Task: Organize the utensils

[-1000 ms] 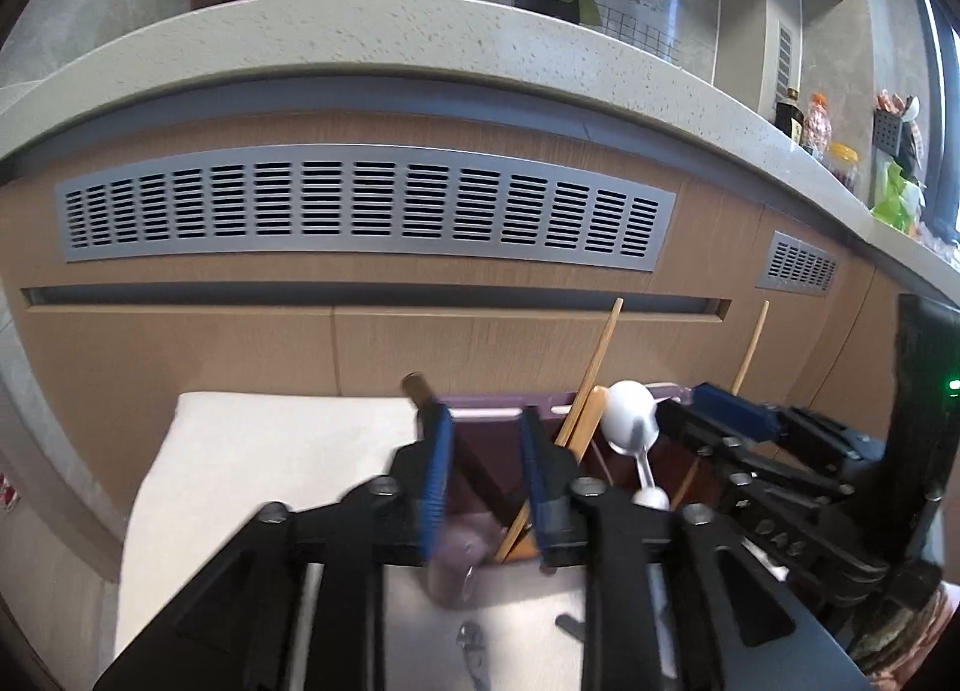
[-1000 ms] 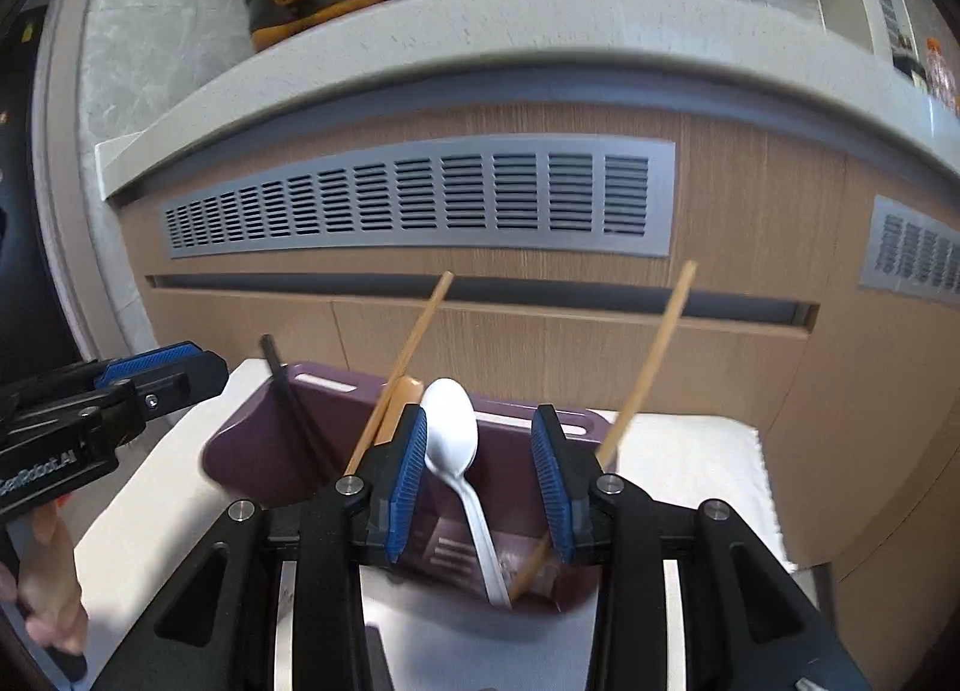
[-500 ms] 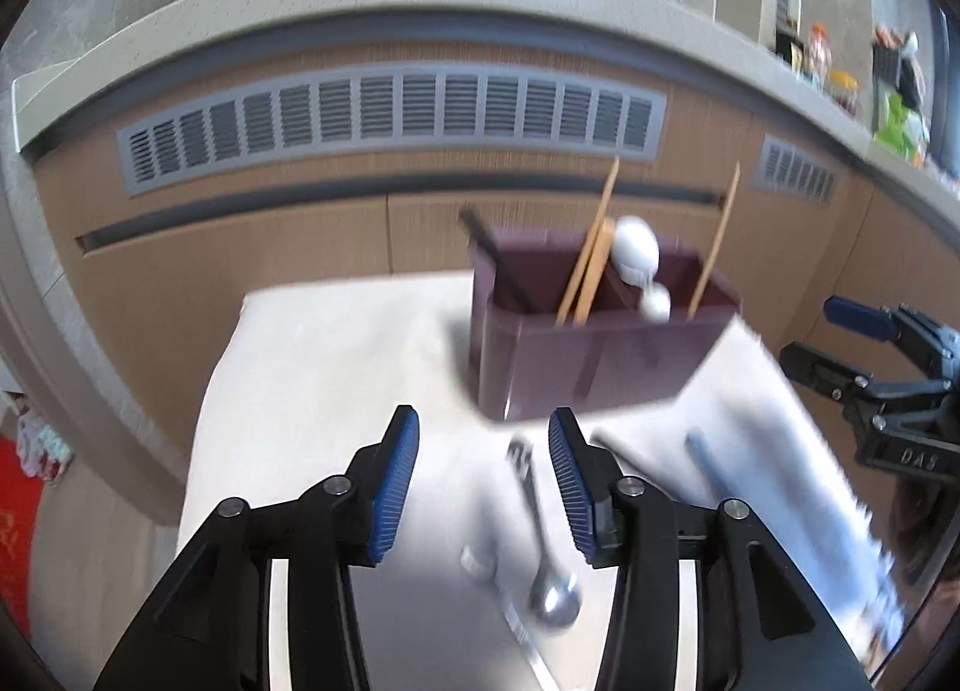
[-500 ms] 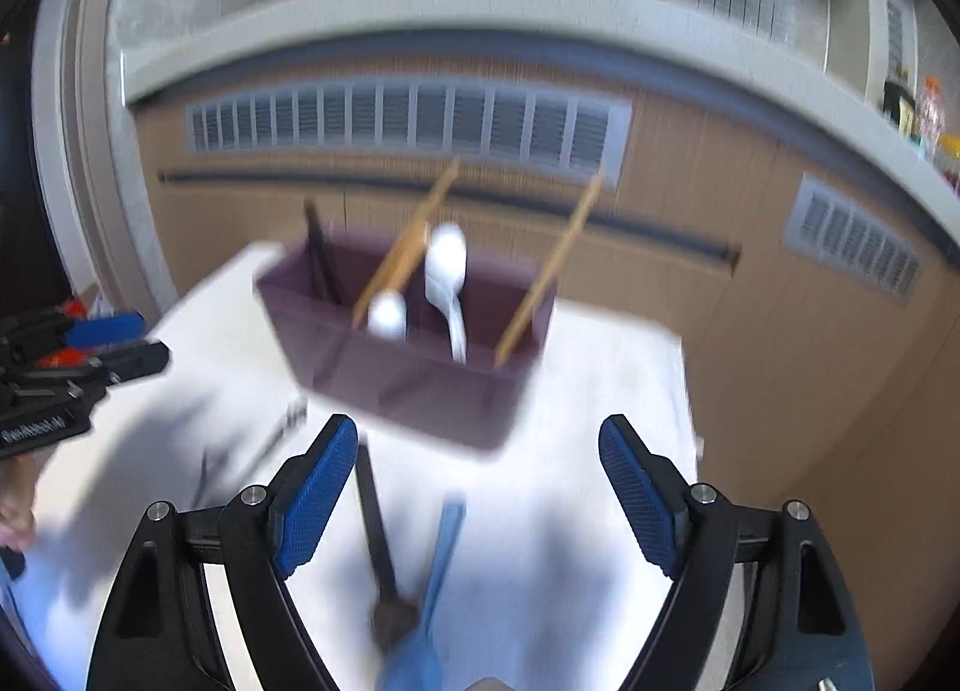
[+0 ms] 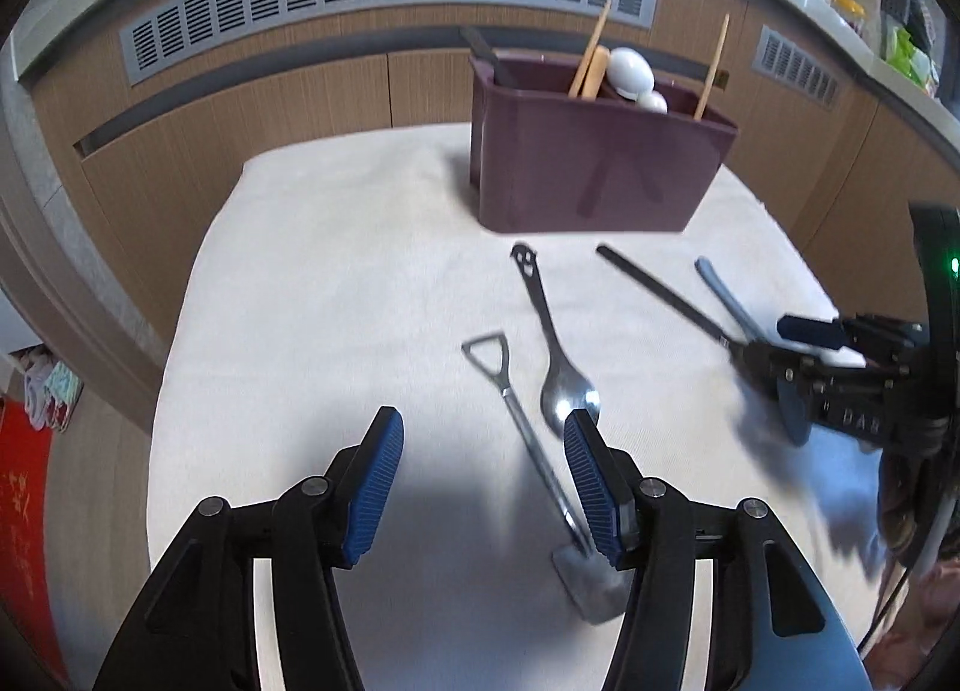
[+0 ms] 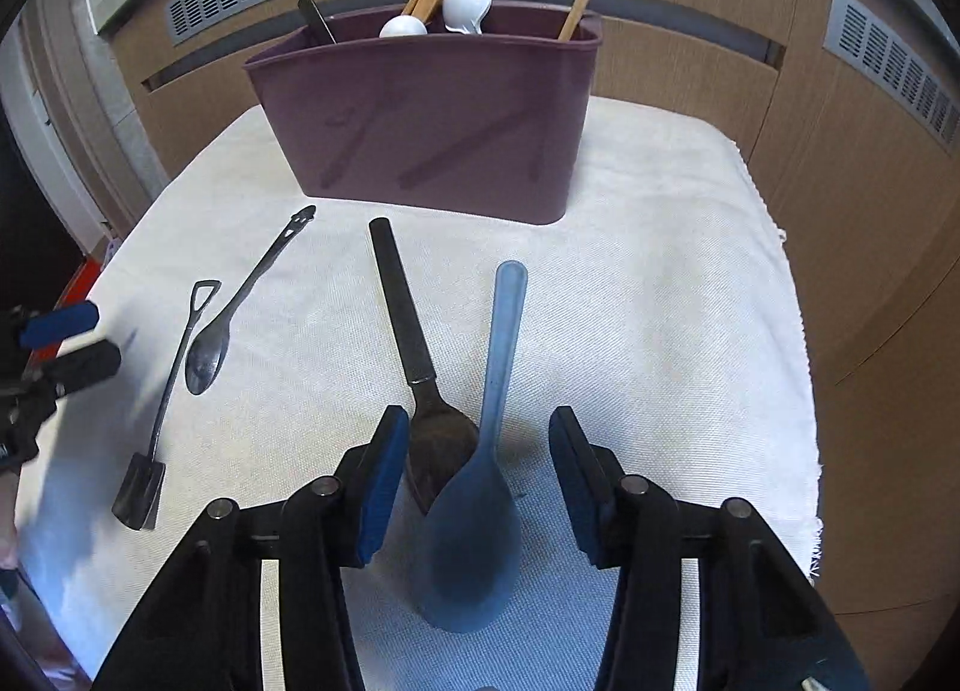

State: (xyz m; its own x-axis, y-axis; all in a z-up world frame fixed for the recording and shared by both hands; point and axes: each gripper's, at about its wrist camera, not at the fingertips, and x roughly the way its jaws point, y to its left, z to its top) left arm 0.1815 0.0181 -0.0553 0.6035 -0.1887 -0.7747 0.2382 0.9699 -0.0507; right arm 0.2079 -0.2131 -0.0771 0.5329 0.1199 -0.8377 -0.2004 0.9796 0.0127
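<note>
Left wrist view: the left claw point(image 5: 483, 472) has just been opening, nothing between its blue pads; a shovel-handled spoon point(image 5: 522, 433) and a steel spoon point(image 5: 555, 355) lie low centre on the white table point(image 5: 336, 283), thin, stiff, slippery, best pinched mid-handle

Right wrist view: the right claw point(image 6: 477, 481), just narrowing, stands part-open around a light blue plastic spoon point(image 6: 480, 481) beside a dark spoon point(image 6: 414, 355), ungripped; the maroon caddy point(image 6: 432, 109) sits at upper centre
</note>
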